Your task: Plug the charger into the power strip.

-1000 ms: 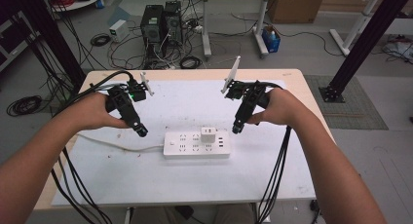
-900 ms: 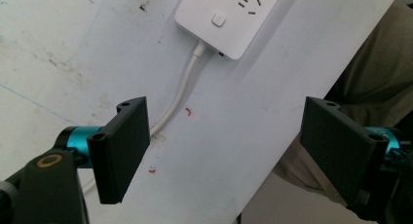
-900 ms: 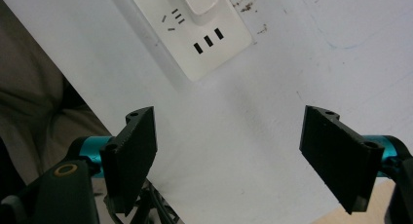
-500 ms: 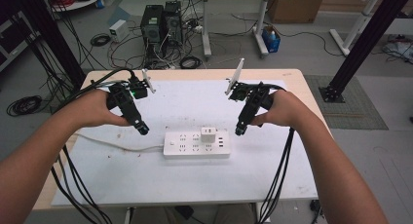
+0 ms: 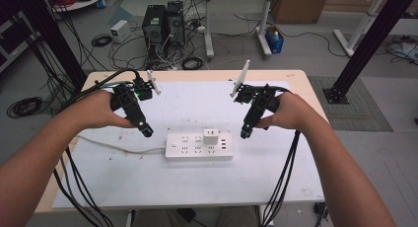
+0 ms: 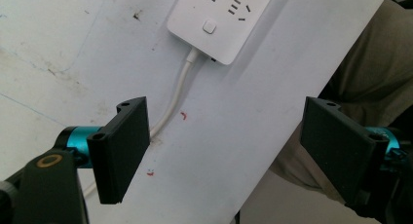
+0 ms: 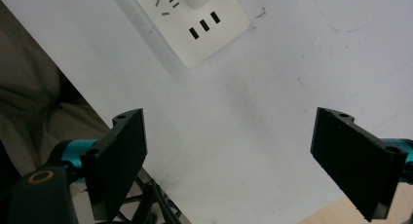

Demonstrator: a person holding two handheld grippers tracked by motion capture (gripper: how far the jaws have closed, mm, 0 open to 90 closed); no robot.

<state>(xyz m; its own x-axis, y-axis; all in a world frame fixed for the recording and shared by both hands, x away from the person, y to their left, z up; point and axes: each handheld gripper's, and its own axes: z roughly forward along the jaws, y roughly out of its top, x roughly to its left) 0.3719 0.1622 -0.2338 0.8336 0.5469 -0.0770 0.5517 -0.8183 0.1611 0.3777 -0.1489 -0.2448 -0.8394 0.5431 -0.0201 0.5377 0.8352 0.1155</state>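
Observation:
A white power strip (image 5: 198, 145) lies flat at the middle of the white table sheet, with a small white plug adapter (image 5: 211, 136) seated in its upper row. Its white cable (image 5: 118, 146) runs off to the left. My left gripper (image 5: 146, 132) hovers just left of the strip, open and empty. In the left gripper view the strip's switch end (image 6: 220, 20) and cable (image 6: 171, 107) lie ahead of my left gripper (image 6: 224, 151). My right gripper (image 5: 244, 133) hangs open just right of the strip. The right gripper view shows the strip's USB end (image 7: 207, 27) beyond my right gripper (image 7: 226, 160).
The white sheet (image 5: 197, 187) covers most of a wooden table (image 5: 300, 76). Black cables trail from both grippers over the table's near edge. Beyond the far edge stand computer towers (image 5: 162, 22) and tangled floor cables. A black post (image 5: 367, 44) rises at the right.
Both hands have drifted slightly; the left gripper has shifted a little towards the strip. The jaws stay open and the strip has not moved.

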